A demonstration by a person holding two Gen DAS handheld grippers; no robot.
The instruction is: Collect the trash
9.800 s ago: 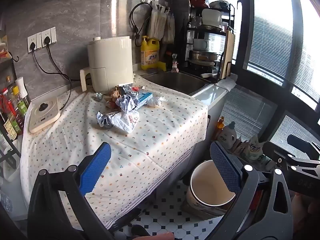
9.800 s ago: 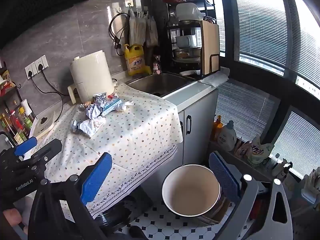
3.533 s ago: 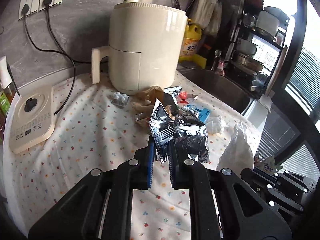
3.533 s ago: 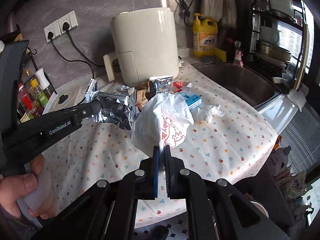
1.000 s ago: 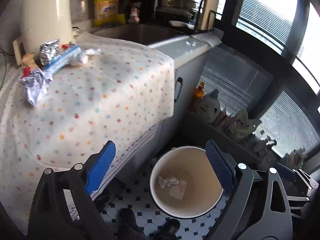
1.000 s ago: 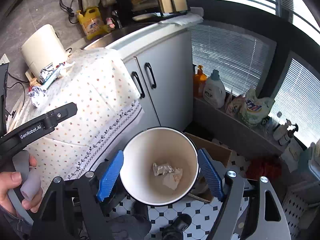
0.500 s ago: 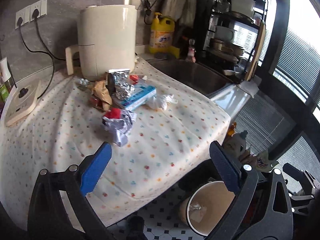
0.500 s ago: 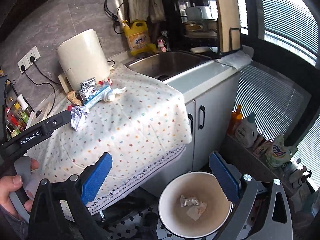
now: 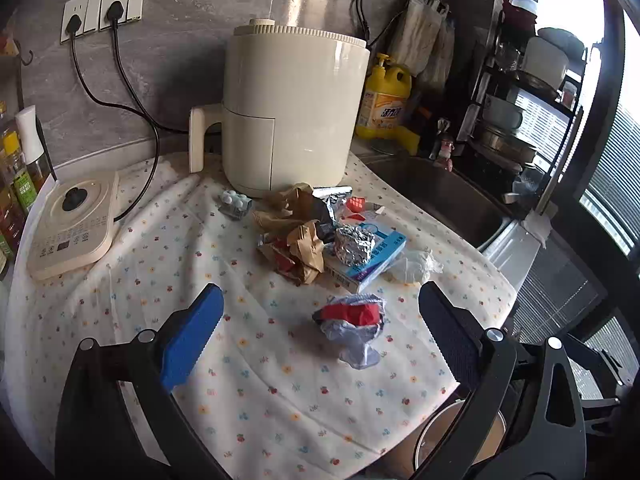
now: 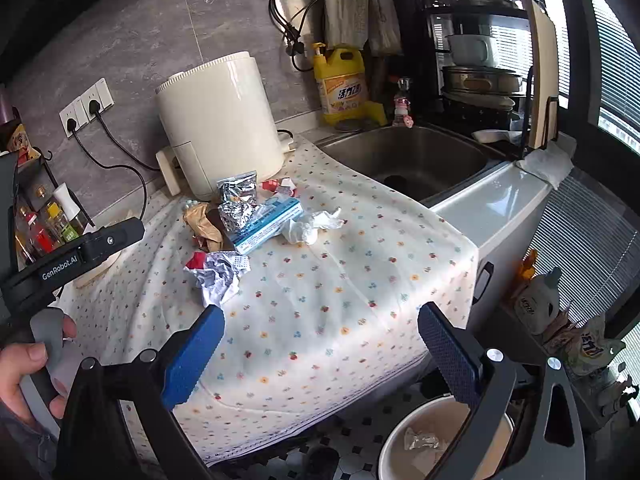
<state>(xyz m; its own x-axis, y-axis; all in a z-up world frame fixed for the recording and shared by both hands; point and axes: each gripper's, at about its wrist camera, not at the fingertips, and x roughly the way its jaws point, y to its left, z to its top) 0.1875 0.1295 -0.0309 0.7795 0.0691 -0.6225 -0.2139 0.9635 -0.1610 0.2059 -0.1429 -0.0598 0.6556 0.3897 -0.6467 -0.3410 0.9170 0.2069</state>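
Trash lies on the flowered tablecloth [image 9: 260, 384]: a crumpled red and white wrapper [image 9: 354, 326] nearest, brown paper [image 9: 306, 246], a foil ball [image 9: 354, 244] on a blue box [image 9: 372, 258], and a white tissue [image 9: 414, 266]. My left gripper [image 9: 320, 344] is open and empty, just short of the crumpled wrapper. My right gripper [image 10: 320, 354] is open and empty, over the cloth's front edge. The wrapper [image 10: 218, 272], blue box [image 10: 268, 222] and tissue [image 10: 310, 226] also show in the right wrist view. The white bin [image 10: 424, 450] on the floor holds foil and paper scraps.
A cream air fryer [image 9: 294, 112] stands behind the trash. A cooker base [image 9: 70, 224] lies at left with bottles beside it. The sink [image 10: 408, 160], yellow detergent jug [image 10: 342, 86] and dish rack [image 10: 480, 68] are at right. Detergent bags [image 10: 560, 320] sit by the window.
Both grippers have moved in closer to the counter from above the bin. The left one has come right up to the crumpled wrapper. Both stay open and empty.
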